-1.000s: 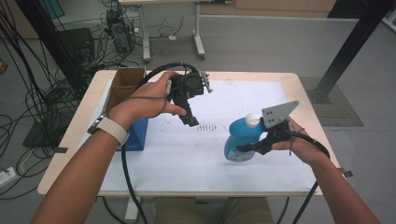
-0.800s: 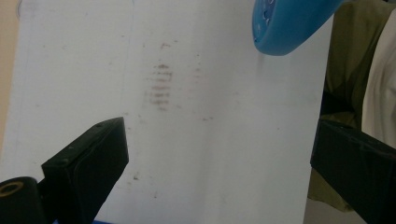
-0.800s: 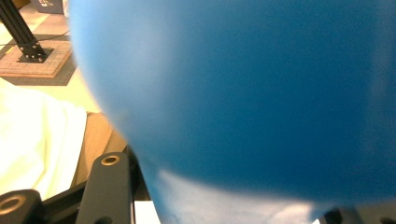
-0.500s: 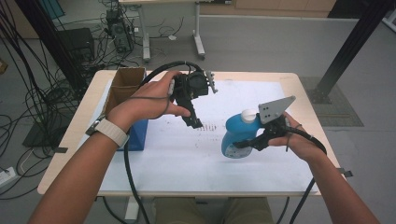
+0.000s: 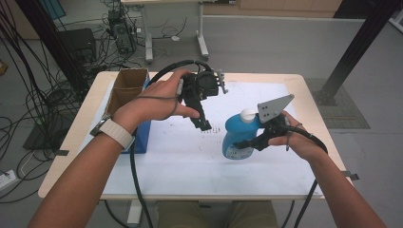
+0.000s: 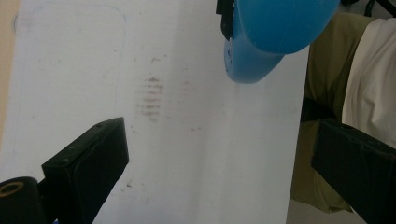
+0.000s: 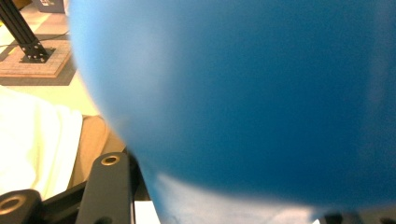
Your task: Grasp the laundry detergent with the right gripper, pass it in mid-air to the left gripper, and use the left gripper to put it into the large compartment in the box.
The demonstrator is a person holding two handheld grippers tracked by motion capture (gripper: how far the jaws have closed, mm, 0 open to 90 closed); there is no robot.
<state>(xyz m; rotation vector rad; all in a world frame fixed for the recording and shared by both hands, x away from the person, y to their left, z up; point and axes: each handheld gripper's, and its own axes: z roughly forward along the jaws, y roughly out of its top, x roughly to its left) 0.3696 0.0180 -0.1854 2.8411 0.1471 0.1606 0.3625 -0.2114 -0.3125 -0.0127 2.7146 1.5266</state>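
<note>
i have the right gripper [image 5: 243,144] clamped on the blue bottle [image 5: 236,135], its 2 black jaws pressed against the lower body while the person's right hand [image 5: 297,140] holds the gripper from the right. the bottle stands on the white sheet [image 5: 180,156] that covers the table [image 5: 311,95], right of the middle and a little toward the near edge, and it looks slightly tilted, though i cannot tell whether its base rests fully on the sheet. its white cap [image 5: 247,114] sits at the top, just beside the grey three-cornered plate [image 5: 274,108] on the gripper. in the right gripper view the blue bottle [image 7: 243,98] is pressed close against the lens and 1 jaw shows at the bottom left. the left gripper [image 5: 203,124] hangs above the sheet, left of the bottle and apart from it, pointing down toward the near right, held by the left hand [image 5: 159,100]. in the left gripper view its 2 jaws stand wide apart with nothing between them, over faint brownish smudges [image 6: 150,98] on the sheet, and the blue bottle [image 6: 271,37] shows farther off at the top. a cardboard box [image 5: 124,88] stands at the far left of the table, with a blue box [image 5: 142,133] just beside it on the near side.
</note>
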